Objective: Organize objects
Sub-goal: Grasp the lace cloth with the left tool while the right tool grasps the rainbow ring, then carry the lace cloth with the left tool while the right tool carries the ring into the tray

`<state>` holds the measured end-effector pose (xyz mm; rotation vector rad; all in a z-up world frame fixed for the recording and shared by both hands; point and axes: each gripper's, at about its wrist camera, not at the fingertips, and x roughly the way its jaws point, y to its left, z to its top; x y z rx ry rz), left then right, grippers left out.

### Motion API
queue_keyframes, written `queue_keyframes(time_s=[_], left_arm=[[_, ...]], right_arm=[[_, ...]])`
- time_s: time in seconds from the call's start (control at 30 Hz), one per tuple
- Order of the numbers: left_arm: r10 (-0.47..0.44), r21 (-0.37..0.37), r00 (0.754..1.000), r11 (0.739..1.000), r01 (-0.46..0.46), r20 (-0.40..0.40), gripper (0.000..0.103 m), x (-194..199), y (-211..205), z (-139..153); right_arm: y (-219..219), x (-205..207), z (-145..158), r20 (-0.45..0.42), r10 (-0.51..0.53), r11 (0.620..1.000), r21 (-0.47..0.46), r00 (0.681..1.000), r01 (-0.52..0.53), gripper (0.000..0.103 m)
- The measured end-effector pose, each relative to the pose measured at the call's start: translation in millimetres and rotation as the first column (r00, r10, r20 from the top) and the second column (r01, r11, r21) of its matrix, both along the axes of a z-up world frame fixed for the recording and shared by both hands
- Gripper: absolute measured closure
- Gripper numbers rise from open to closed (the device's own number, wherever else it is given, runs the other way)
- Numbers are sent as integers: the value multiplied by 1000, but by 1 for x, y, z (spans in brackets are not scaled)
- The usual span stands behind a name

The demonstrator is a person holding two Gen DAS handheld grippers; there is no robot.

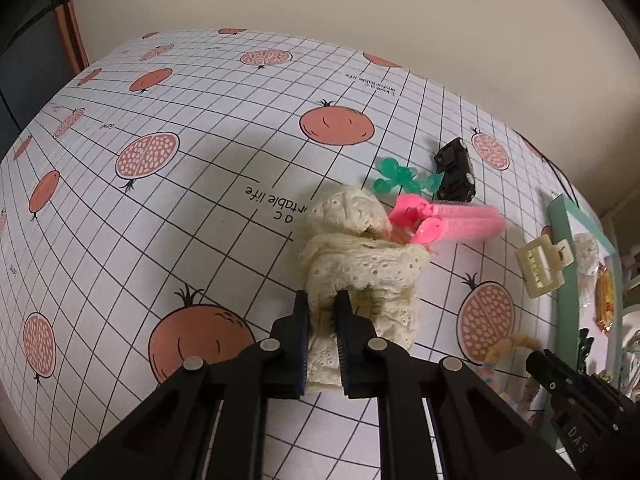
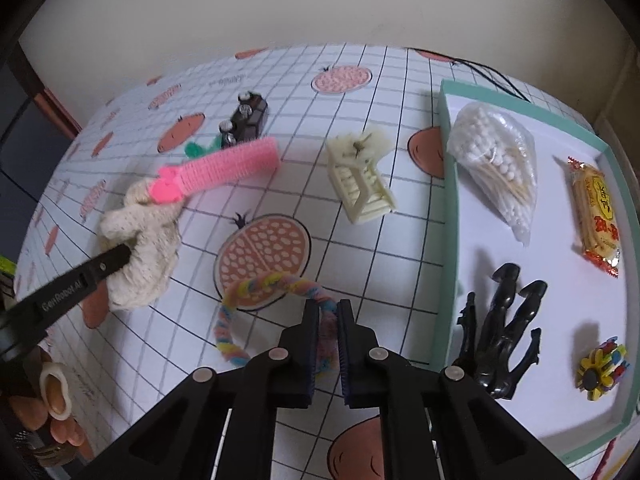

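My left gripper [image 1: 321, 300] is shut on a cream lace scrunchie [image 1: 360, 264], pinching its near edge on the fruit-print tablecloth [image 1: 180, 240]. A pink comb-like hair clip [image 1: 452, 220] touches the scrunchie's far side with its clasp end. In the right wrist view the same scrunchie [image 2: 148, 236] and pink clip [image 2: 228, 164] lie at the left, with one left fingertip [image 2: 118, 258] on the scrunchie. My right gripper [image 2: 327, 308] is shut on a pastel braided loop [image 2: 256, 284] lying on the cloth.
A mint-rimmed white tray [image 2: 448, 184] at the right holds a bag of cotton swabs [image 2: 496, 160], a snack packet [image 2: 596, 216], a black claw clip [image 2: 500, 332] and a colourful flower piece [image 2: 600, 368]. A cream claw clip [image 2: 360, 184], a green piece [image 1: 400, 178] and a black clip [image 1: 454, 170] lie on the cloth.
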<state>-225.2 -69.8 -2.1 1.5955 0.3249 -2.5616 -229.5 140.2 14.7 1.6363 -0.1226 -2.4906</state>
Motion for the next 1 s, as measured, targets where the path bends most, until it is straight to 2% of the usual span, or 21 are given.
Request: queue_keyframes(time_s=[0.27,0.5,0.77,1.0], left_arm=[[12,44,999,999,-11,-33,91,7,1,22],[11,63,995,998,-5,-102,91,14,5,46],[24,56,977,998,-13,-210,91,22,6,77],[-11,42,976,999,20,-219,91,23,19,79]], right_arm=[[7,3,34,-76,2,999,-49,997,-6,94],[16,5,45,-96,-2,998,-70,995,-5,94],[21,10,64,-140,-6,995,-97,990,-7,94],[30,10,64,-135,-24,995,-99,991,10,94]])
